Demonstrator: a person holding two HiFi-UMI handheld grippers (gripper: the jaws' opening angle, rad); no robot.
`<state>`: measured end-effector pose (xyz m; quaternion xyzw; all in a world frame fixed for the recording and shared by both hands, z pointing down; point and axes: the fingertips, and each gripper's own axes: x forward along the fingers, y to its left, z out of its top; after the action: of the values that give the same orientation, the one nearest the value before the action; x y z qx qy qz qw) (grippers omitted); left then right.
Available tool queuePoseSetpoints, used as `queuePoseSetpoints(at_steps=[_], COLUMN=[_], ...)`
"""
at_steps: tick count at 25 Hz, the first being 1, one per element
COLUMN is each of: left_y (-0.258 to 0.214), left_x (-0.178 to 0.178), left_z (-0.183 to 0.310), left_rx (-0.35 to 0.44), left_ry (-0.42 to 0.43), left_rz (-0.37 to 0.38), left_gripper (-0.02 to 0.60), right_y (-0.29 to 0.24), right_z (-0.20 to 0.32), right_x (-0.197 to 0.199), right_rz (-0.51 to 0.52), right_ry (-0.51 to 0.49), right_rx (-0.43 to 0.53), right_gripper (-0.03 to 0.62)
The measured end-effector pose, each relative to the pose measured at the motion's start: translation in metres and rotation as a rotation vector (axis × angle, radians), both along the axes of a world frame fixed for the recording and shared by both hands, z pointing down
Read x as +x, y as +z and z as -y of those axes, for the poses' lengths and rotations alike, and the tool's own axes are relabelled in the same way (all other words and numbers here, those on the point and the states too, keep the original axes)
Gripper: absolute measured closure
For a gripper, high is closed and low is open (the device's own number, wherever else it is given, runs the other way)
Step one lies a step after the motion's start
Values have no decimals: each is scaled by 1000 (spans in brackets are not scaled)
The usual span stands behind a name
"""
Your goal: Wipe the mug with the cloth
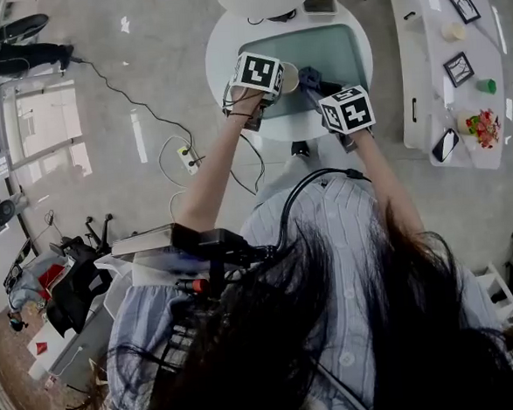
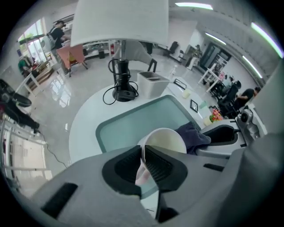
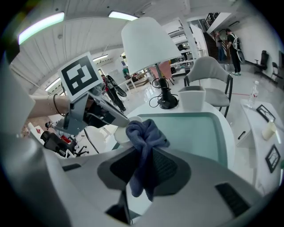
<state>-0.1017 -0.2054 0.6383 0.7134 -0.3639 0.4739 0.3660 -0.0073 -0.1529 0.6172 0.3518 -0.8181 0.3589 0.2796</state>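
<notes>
My left gripper (image 2: 143, 165) is shut on the rim of a white mug (image 2: 165, 141), held tilted above the round table's teal mat (image 2: 133, 124). A bunched dark blue cloth (image 3: 144, 135) is clamped in my right gripper (image 3: 146, 170), and its free end presses against the mug (image 3: 125, 133). In the head view the mug (image 1: 289, 76) shows between the left gripper (image 1: 262, 98) and the right gripper (image 1: 326, 94), with the cloth (image 1: 309, 79) touching it. From the left gripper view the cloth (image 2: 191, 135) lies against the mug's right side.
A white lamp with a black base (image 2: 122, 91) and a white box (image 2: 152, 83) stand at the back of the round table (image 1: 227, 35). A long white side table (image 1: 444, 73) with picture frames, a phone and small items is to the right. Cables lie on the floor at left.
</notes>
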Motion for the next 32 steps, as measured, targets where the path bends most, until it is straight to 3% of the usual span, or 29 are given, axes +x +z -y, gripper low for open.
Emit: queuePoseSetpoints(at_steps=[5,9,13,27,32], left_y=[-14,-13,-12,-12,-11], left_x=[-15,-16,-18,-19,-17], left_z=[-16,-18,-16,-14,-15], left_rx=[-53,-61,-64,-13,-18], left_ry=[-246,-355,-351,-404,-349], left_rz=[-39,-111,-142,-96,-99], left_gripper=[537,537,537,537,537], right_y=[-3,-3,-3,-4,-1], right_z=[6,12,10,-21,-29], right_x=[-7,-5,-6,-11,-13], right_rz=[-4,-2,2,16,27], right_ry=[9,11,18,14,22], right_rx=[8,13,13,-2,-16], right_gripper=[487,487,487,488,487])
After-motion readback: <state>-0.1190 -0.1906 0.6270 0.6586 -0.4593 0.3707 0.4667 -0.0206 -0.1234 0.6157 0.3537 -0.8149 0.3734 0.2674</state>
